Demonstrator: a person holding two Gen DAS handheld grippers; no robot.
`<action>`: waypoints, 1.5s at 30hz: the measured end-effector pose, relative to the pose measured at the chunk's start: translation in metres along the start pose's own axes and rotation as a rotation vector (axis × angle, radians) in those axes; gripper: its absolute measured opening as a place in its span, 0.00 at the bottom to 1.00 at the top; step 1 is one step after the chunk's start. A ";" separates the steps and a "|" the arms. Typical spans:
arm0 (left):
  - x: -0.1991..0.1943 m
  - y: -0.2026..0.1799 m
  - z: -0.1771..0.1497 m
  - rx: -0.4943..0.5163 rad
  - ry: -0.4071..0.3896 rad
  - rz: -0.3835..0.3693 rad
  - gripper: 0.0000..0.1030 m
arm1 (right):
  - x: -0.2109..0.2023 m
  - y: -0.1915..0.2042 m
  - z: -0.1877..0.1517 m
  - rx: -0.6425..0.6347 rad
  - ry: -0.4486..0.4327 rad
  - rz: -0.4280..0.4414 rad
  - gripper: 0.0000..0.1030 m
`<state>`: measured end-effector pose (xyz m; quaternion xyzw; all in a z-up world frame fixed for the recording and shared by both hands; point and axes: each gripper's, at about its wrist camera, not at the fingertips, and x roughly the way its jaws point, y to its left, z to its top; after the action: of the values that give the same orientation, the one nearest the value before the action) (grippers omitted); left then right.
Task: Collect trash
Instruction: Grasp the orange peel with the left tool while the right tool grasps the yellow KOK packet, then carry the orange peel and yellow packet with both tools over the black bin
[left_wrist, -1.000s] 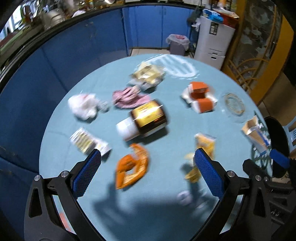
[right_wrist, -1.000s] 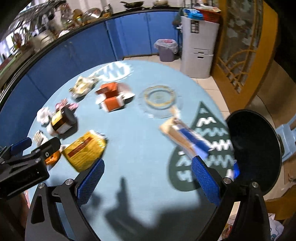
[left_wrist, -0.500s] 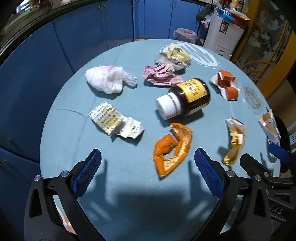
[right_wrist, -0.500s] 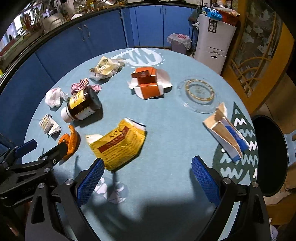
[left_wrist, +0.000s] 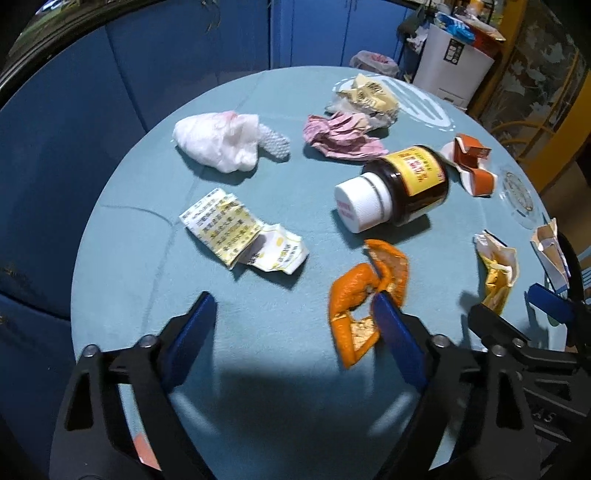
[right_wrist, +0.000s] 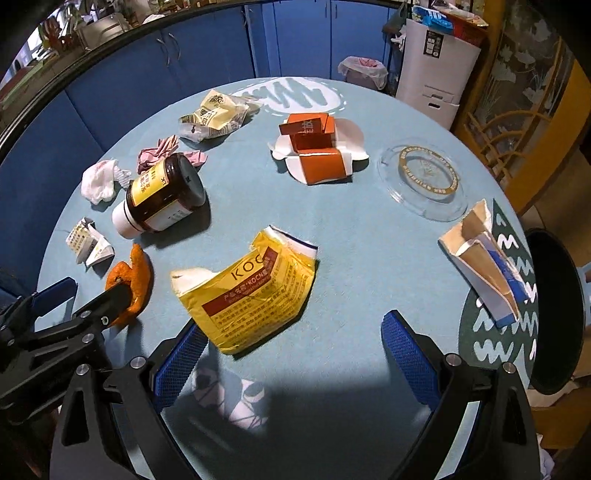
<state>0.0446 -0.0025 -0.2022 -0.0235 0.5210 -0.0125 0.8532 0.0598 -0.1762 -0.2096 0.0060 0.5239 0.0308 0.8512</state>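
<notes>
Orange peel (left_wrist: 369, 295) lies curled on the blue-green table (left_wrist: 258, 387), near its front edge, and the left gripper (left_wrist: 291, 317) has just been narrowing its jaws with nothing yet between them; one pad only overlaps the peel's edge. Best to shift toward the peel so it sits between both pads, lower to the cloth, then close gently, since the thin curl may slip or tear. The right gripper (right_wrist: 295, 343) hangs spread beside the yellow packet (right_wrist: 247, 291), empty. The black bin (right_wrist: 554, 314) waits at the table's side.
</notes>
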 end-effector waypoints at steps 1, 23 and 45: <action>-0.001 -0.002 0.000 0.008 -0.008 -0.001 0.75 | -0.001 0.001 0.000 -0.005 -0.008 -0.008 0.85; -0.037 -0.036 0.003 0.076 -0.121 -0.080 0.13 | -0.040 -0.004 -0.010 -0.040 -0.116 0.015 0.18; -0.067 -0.095 0.020 0.156 -0.206 -0.083 0.12 | -0.094 -0.058 -0.020 0.059 -0.258 0.047 0.16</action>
<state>0.0324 -0.0936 -0.1287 0.0201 0.4266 -0.0859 0.9001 0.0028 -0.2398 -0.1376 0.0470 0.4104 0.0343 0.9100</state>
